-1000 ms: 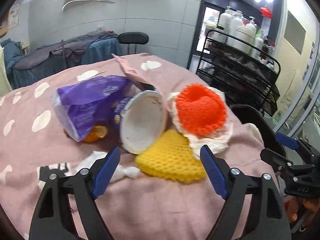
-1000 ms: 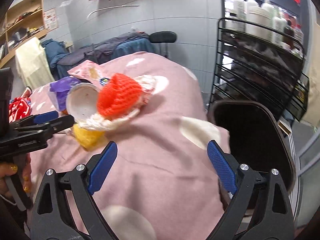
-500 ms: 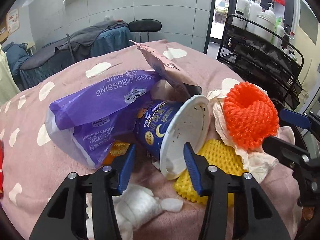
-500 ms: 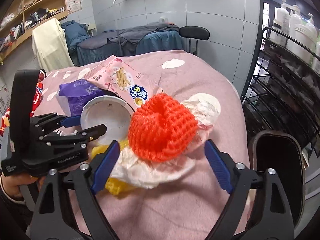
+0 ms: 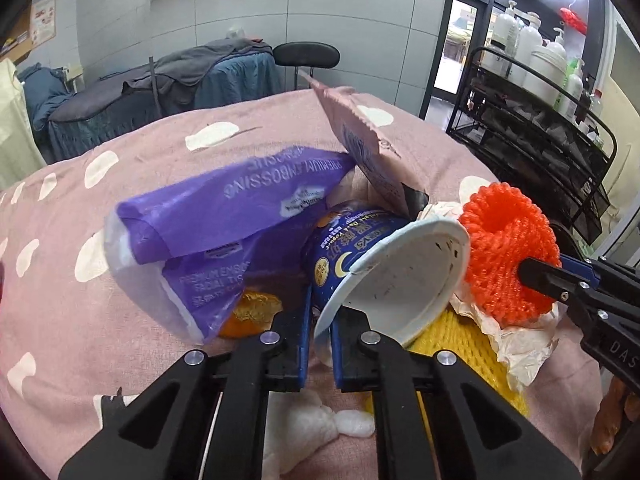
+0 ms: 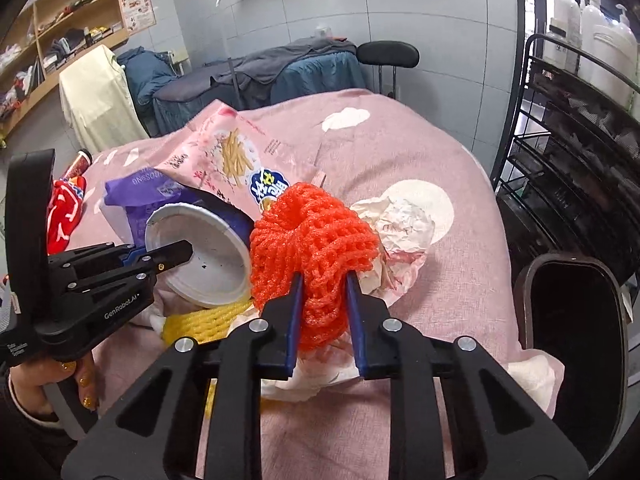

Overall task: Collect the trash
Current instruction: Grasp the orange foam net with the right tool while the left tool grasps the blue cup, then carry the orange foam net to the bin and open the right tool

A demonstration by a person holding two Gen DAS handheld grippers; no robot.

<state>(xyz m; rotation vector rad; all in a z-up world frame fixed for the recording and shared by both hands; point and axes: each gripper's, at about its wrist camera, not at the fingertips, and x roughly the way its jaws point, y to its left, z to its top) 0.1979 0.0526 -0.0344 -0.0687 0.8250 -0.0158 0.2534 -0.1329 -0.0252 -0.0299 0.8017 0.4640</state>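
Note:
A pile of trash lies on the pink bed cover [image 6: 420,152]. My left gripper [image 5: 320,320] is shut on the lower rim of a tipped blue paper cup [image 5: 400,276], one pad inside it and one outside. From the right wrist view, that left gripper [image 6: 176,254] reaches into the cup [image 6: 200,264]. My right gripper [image 6: 322,284] is closing on an orange foam net [image 6: 312,236], and its pads squeeze the net's near side. In the left wrist view the right gripper [image 5: 540,268] bites the net [image 5: 504,248] from the right.
A purple tissue bag [image 5: 224,216], a pink snack bag [image 6: 236,156], a yellow foam net [image 5: 452,340], crumpled white paper [image 6: 404,224] and orange peel [image 5: 252,312] crowd the cup. A black bin [image 6: 576,320] stands beside the bed on the right, below a wire rack [image 6: 560,120].
Both grippers came forward to the pile and their jaws went from wide to narrow. The left one took hold of the cup's rim, the right one pinched the orange net.

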